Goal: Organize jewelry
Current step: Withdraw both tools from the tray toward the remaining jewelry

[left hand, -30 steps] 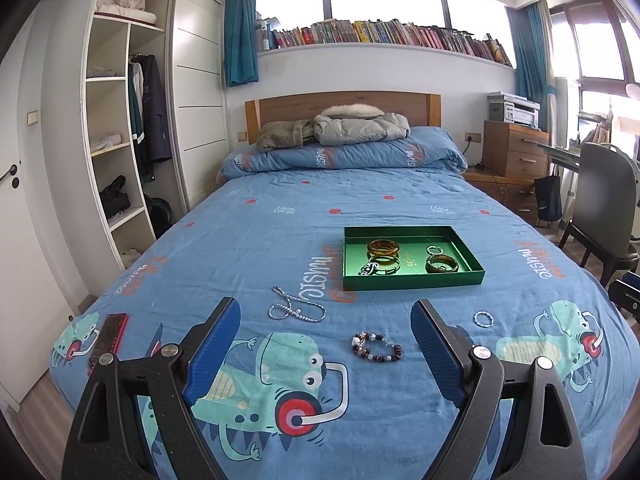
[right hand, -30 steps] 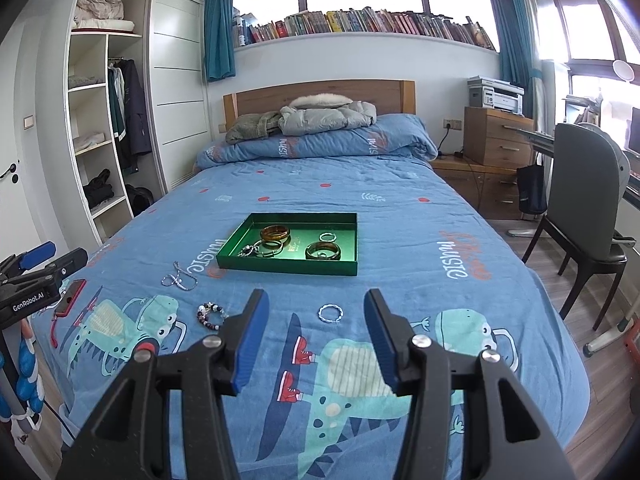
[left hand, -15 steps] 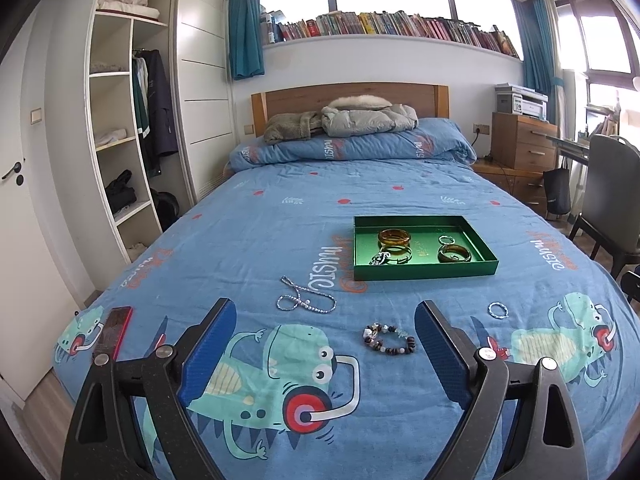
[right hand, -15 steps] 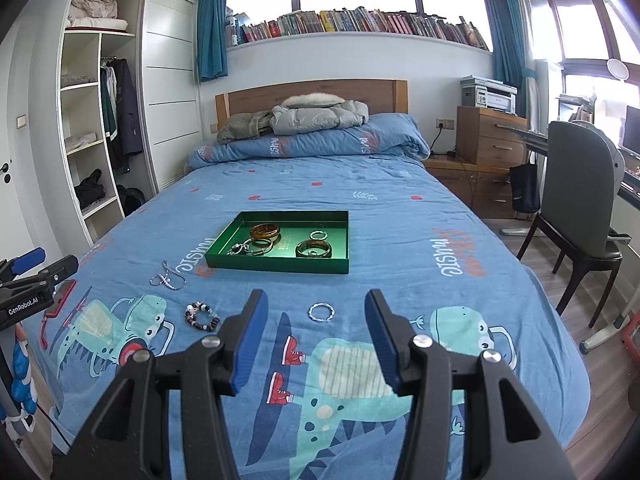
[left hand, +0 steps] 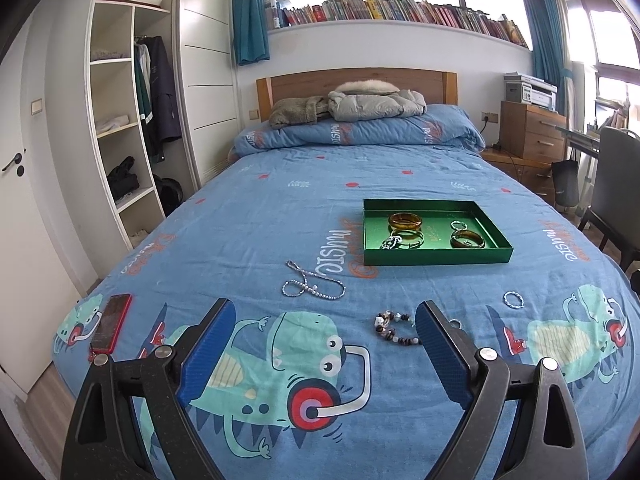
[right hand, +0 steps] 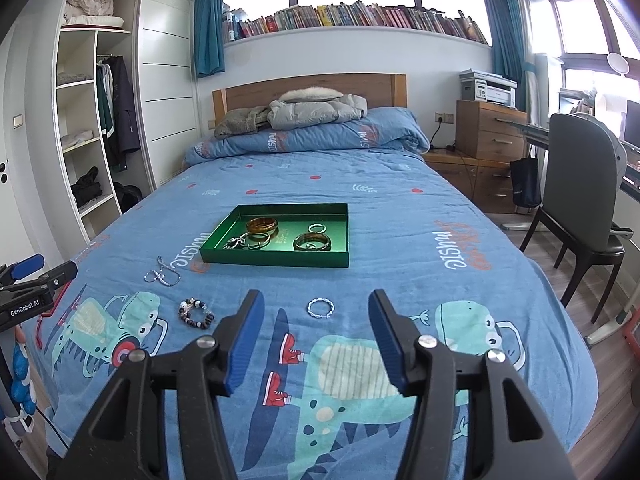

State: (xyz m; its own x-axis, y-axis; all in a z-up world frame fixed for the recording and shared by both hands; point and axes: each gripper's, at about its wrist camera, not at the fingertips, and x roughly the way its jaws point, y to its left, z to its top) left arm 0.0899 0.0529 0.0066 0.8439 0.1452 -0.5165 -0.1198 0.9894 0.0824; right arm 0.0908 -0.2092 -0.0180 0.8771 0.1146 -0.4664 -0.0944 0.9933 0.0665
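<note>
The green tray (right hand: 276,258) sits mid-bed holding bangles; nearer you than it lie the twisted silver ring (right hand: 320,307), beaded bracelet (left hand: 396,328) and silver chain (left hand: 314,286) on the bedspread (left hand: 280,208). Your right tongs (right hand: 316,320) tilt down toward the ring, jaws opening, empty. Your left tongs (left hand: 322,330) tilt down, wide open, empty, beside the bracelet.

A red phone (left hand: 110,323) is seen lying flat on the blue bedspread (left hand: 280,216), left of the jaws. Grey jackets (left hand: 360,104) are piled far ahead (by the headboard). A chair (right hand: 580,184) is seen far right, w/ drawers (right hand: 490,132) beyond.
</note>
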